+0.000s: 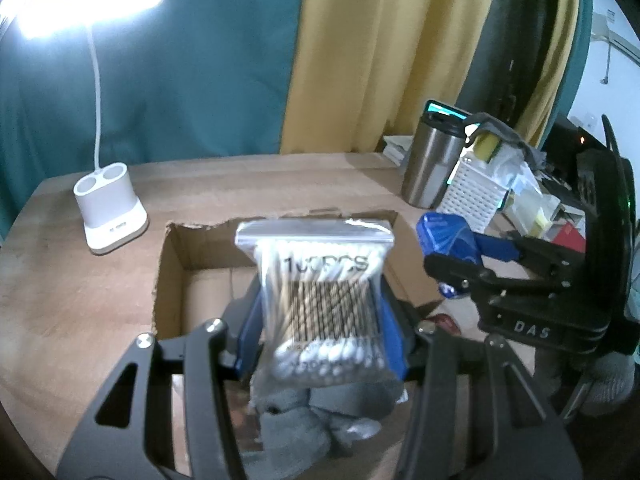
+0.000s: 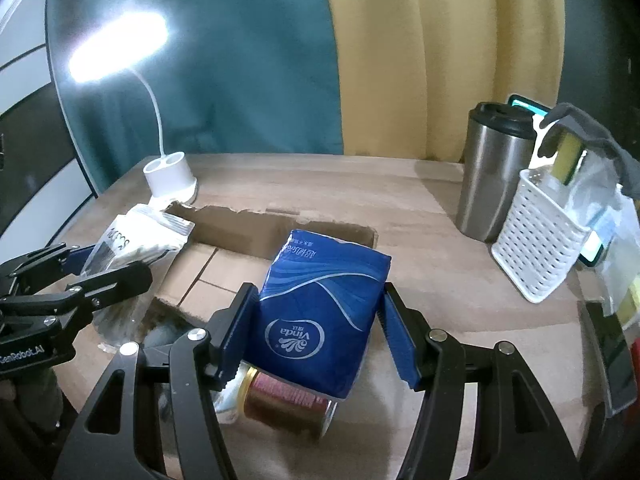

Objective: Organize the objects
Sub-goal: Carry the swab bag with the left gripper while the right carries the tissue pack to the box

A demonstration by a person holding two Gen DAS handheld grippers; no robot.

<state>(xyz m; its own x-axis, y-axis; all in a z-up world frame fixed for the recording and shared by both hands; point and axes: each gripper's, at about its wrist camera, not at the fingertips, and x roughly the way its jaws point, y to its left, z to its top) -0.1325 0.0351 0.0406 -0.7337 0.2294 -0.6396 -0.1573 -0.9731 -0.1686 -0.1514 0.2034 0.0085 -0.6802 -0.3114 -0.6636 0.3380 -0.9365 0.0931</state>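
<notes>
Closest in the left wrist view, the left tongs (image 1: pixel 320 320) are closed on a clear bag of cotton swabs (image 1: pixel 320 300), blue fingers (image 1: pixel 250 332) pressed against either side of it, the bag standing upright with its zip strip on top. Below it lies something gray and soft (image 1: pixel 316 412), too blurred to name. The bag hangs over the near edge of an open cardboard box (image 1: pixel 176 280) with torn flaps, which sits on the wooden counter (image 1: pixel 80 300).

In the right wrist view, the right tongs (image 2: pixel 320 328) have a blue tissue pack (image 2: pixel 320 312) between their fingers; the left finger (image 2: pixel 236 336) touches the pack, while the right one seems to stand just off its edge, so I cannot tell how firm the hold is. The pack is held above the counter, tilted, at the box's near right side. Under it a spool of copper-colored thread (image 2: pixel 284 400) lies on its side on the counter.

Farther back on the right stands a white perforated basket (image 2: pixel 540 248) with a yellow sponge (image 2: pixel 568 160) sticking out, and just beside it a steel travel mug (image 2: pixel 492 176) with a dark lid. At the far left a white desk lamp (image 2: pixel 170 180) is lit. Behind the counter hang teal and yellow curtains (image 2: pixel 360 60).
</notes>
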